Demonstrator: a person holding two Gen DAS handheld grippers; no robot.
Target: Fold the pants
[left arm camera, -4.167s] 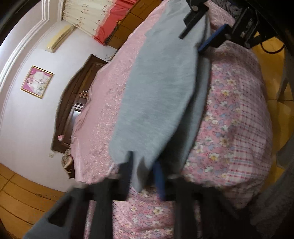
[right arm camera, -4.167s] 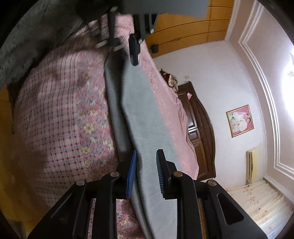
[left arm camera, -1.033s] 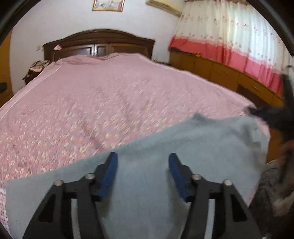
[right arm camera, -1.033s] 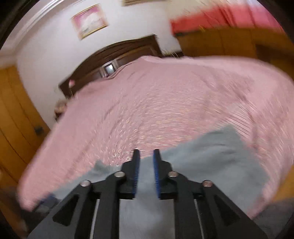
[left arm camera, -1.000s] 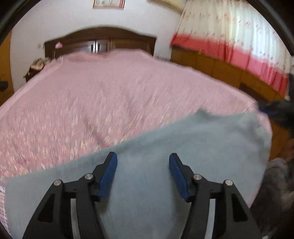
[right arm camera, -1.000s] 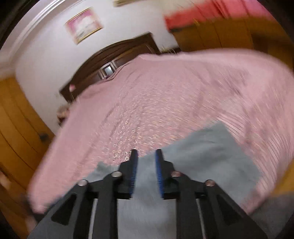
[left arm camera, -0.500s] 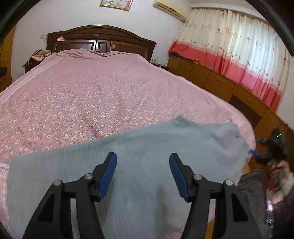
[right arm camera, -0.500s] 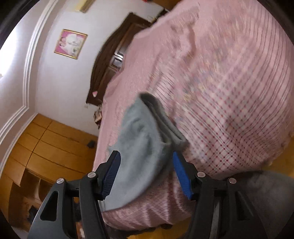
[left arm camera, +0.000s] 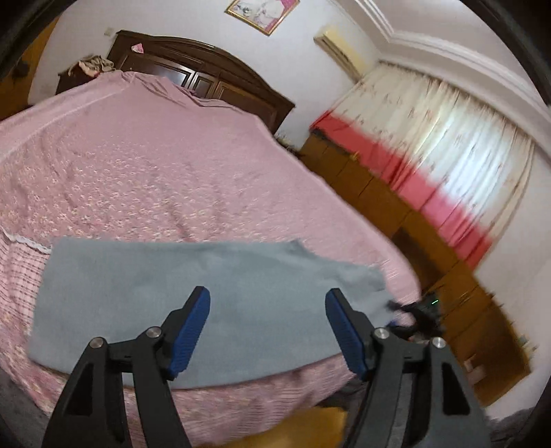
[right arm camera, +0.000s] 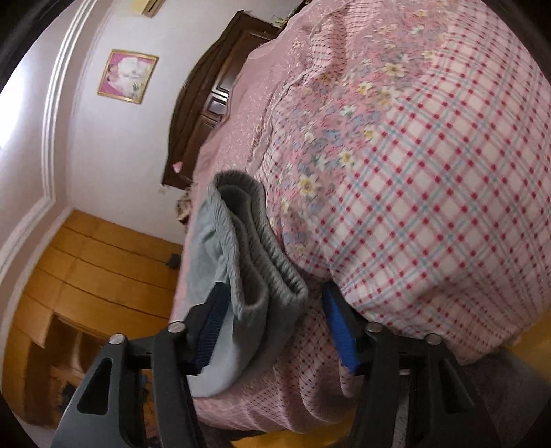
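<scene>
We see gray pants (left arm camera: 179, 303) lying flat on a big bed (left arm camera: 144, 179) with a pink flowered cover. They stretch along the near edge of the bed, from close to its near left corner over to its near right corner. They look folded the long way, one leg on top of the other.

Our left gripper (left arm camera: 267, 332) hangs above the middle of the pants. Its blue pads (left arm camera: 191, 332) are wide apart and hold nothing.

In the right wrist view we see the waistband (right arm camera: 261, 248) end of the pants, at the near right corner of the bed. The stretchy band is doubled over in soft layers. Our right gripper (right arm camera: 275, 325) is spread wide too. The waistband end sits between its two blue pads (right arm camera: 339, 329). The left pad is just beside the cloth, maybe touching it. The other pad is apart from it, so it does not squeeze the pants. The cover beside it here has pink and blue checks.

A dark wooden headboard (left arm camera: 206, 79) stands at the far end of the bed. A framed picture (left arm camera: 261, 13) hangs on the wall above it. White and red curtains (left arm camera: 444, 165) hang on the right.
</scene>
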